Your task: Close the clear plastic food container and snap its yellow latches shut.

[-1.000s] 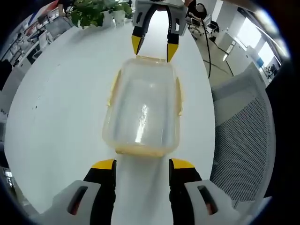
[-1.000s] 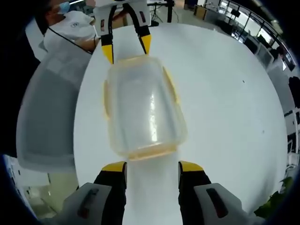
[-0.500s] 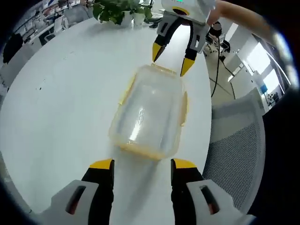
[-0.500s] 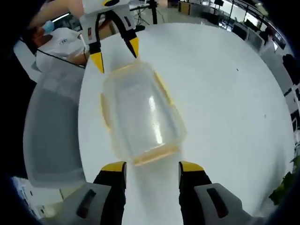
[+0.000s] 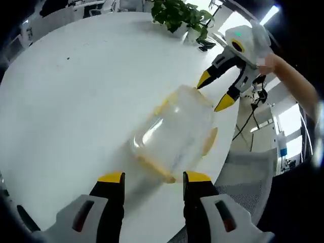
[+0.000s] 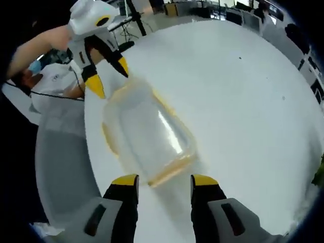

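My left tongs (image 5: 148, 178) gape wide just short of the clear plastic food container (image 5: 177, 134), which sits on the white counter (image 5: 76, 91) and now lies more askew than a moment ago. My right tongs (image 5: 215, 92), also wide, hover at its far end. The blurred yellow latches (image 5: 210, 142) may be unsnapped; I cannot tell.

Yellow-tipped black fingers (image 5: 111, 178), grey housings

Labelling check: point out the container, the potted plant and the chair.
clear container (image 5: 177, 131), left gripper view, middle of its clear top.
potted plant (image 5: 177, 12), left gripper view, on the leaves.
mesh chair (image 6: 61, 167), right gripper view, on its grey back.
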{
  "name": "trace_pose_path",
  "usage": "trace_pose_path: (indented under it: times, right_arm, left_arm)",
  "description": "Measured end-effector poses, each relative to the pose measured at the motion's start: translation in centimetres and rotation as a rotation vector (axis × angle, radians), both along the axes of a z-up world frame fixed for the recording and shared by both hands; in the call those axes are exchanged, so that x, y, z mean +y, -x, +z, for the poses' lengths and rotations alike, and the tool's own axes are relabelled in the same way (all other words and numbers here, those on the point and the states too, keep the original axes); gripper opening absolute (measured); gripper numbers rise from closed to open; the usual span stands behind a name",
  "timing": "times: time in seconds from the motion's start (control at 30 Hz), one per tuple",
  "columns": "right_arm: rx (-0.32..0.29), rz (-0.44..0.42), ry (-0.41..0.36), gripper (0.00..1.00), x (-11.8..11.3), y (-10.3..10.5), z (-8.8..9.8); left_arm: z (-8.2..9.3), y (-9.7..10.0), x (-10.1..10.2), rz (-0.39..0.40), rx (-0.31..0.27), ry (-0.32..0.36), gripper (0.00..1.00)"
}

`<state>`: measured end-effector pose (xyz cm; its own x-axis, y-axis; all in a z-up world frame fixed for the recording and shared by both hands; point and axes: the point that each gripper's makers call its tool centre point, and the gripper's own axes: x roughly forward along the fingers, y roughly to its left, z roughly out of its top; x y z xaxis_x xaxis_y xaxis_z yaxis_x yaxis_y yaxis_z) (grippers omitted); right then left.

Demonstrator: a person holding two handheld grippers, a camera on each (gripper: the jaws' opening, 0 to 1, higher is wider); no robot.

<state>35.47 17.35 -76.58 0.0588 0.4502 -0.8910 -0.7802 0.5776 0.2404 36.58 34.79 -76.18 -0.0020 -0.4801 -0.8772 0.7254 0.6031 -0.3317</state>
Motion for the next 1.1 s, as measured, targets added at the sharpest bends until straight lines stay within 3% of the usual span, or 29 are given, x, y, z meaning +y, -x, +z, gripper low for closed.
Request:
trace_pose_path:
  times: [0.23,0.37,0.43,0.6,0.7,0.77,1.1]
  right_arm:
    - [0.030,-0.141,-0.018,0.37,-0.1,-0.7,-0.2]
    - [0.058,-0.225,-0.067,0.36,0.3,-0.9,-0.1]
    - [0.039,-0.217,-0.060,0.36,0.4,-0.8,-0.3]
    - [0.056,-0.260,-0.087,0.35,0.8,-0.7,-0.7]
    - [0.063,-0.275,-0.096,0.35,0.9,-0.8,-0.8]
    - [0.075,-0.287,-0.101,0.35,0.9,-0.7,-0.8]
    - [0.111,-0.320,-0.114,0.33,1.0,-0.5,-1.0]
  left_arm:
    - [-0.4,0.2,-0.7,0.152,0.064,0.049,0.47]
    - [-0.2,0.1,-1.6,0.241,0.102,0.108,0.47]
    - [-0.4,0.0,-1.3,0.251,0.095,0.090,0.46]
    - [-1.2,-0.3,-0.7,0.298,0.105,0.054,0.45]
    - [-1.9,0.2,-0.3,0.269,0.105,0.012,0.46]
    - [-2.0,0.1,-0.7,0.307,0.131,0.042,0.46]
    - [-2.3,0.2,-0.5,0.351,0.179,0.047,0.47]
